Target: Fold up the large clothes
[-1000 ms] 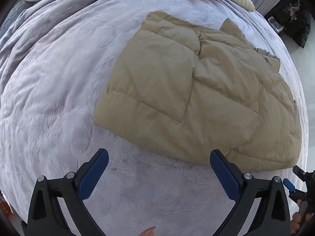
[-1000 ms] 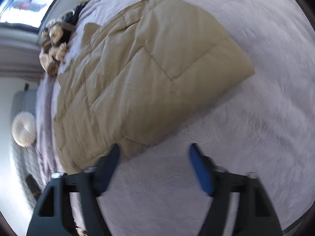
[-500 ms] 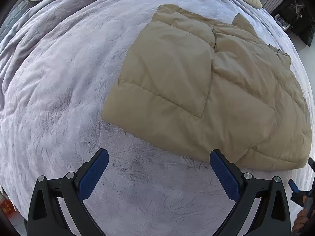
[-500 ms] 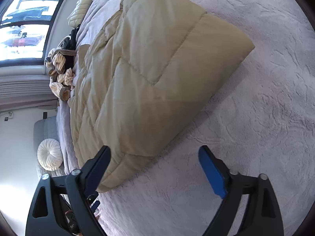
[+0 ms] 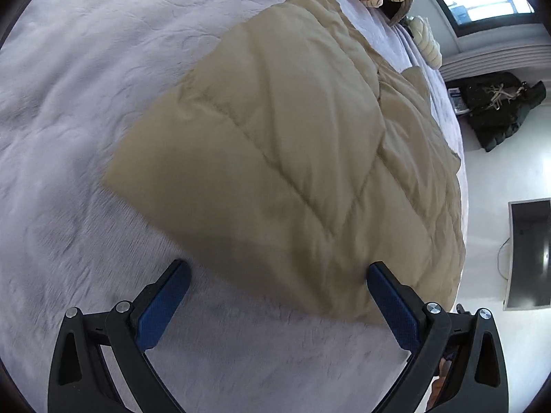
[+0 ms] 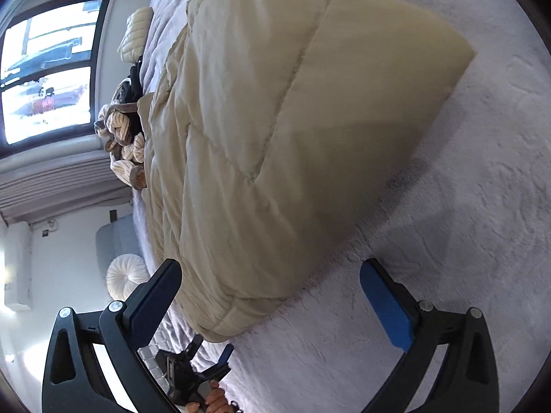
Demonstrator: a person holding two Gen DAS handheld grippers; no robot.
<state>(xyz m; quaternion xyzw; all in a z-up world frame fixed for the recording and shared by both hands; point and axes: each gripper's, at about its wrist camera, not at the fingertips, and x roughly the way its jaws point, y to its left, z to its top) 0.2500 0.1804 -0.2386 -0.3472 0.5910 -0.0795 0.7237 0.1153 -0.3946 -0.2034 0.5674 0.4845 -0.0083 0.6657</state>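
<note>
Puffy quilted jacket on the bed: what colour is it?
Plain tan, the puffy quilted jacket shows best in the left wrist view.

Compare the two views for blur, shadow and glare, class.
Left wrist view: the lavender plush bedspread and near edge of the tan quilted jacket are motion-smeared. Right wrist view: sharper, the jacket casting a soft shadow on the bedspread, the window blown out.

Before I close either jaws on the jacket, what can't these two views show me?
- Tan jacket underside: hidden by its own folded layers, both views.
- Near hem: layer count unreadable, bunched, right wrist view.
- Jacket's near corner: motion-blurred, left wrist view.
- Collar end: small, distorted near the fisheye rim.
</note>
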